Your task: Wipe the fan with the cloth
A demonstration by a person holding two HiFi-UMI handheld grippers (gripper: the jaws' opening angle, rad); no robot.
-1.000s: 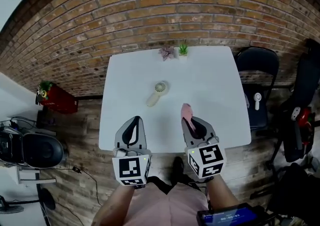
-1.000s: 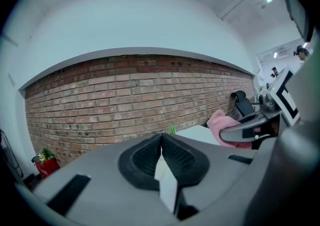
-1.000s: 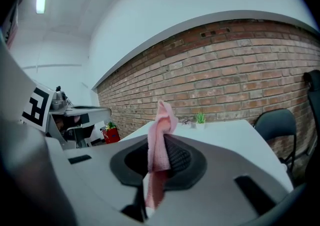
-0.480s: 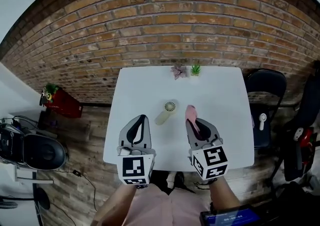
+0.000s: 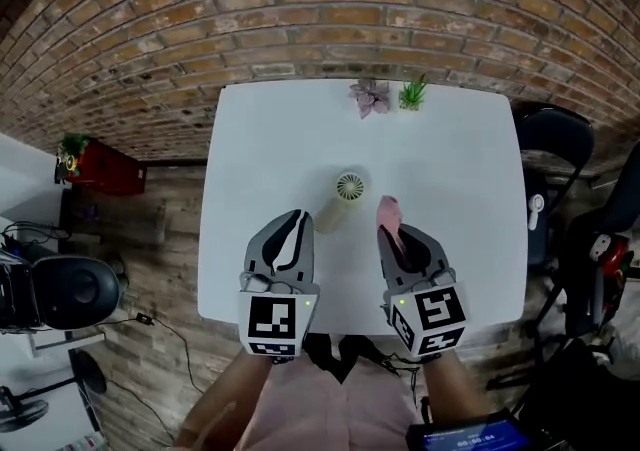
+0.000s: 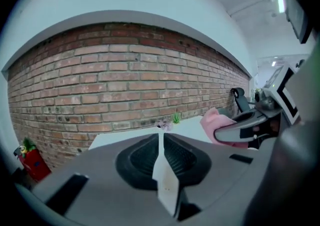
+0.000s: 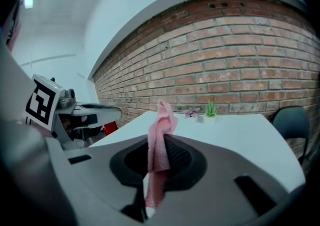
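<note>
Pink cloth (image 5: 389,214) is pinched tight in the right gripper (image 5: 393,237). Its jaws are squeezed shut on the cloth. One end of the cloth sticks up past the tips and flops over, and the rest hangs down between the jaws.

The fan (image 5: 343,196) is small and cream. It lies flat on the white table (image 5: 250,139). Its round head points toward the brick wall (image 5: 320,19), and its handle points back toward the person.

The cloth is close to the fan, on the fan's right side. It is not touching the fan.

The left gripper (image 5: 297,221) is close to the fan on the other side, with its tip just beside the fan's handle. Its jaws are almost together, with only a thin slit between them, and they are just starting to open. Nothing is between them.

Past the fan, at the table edge by the wall, stand a little purple plant (image 5: 370,96) and a little green plant (image 5: 412,93). Far to the right of the fan, off the table, is a black chair (image 5: 555,134). Far to the left of the fan, on the wood floor, sits a red box (image 5: 100,169).
</note>
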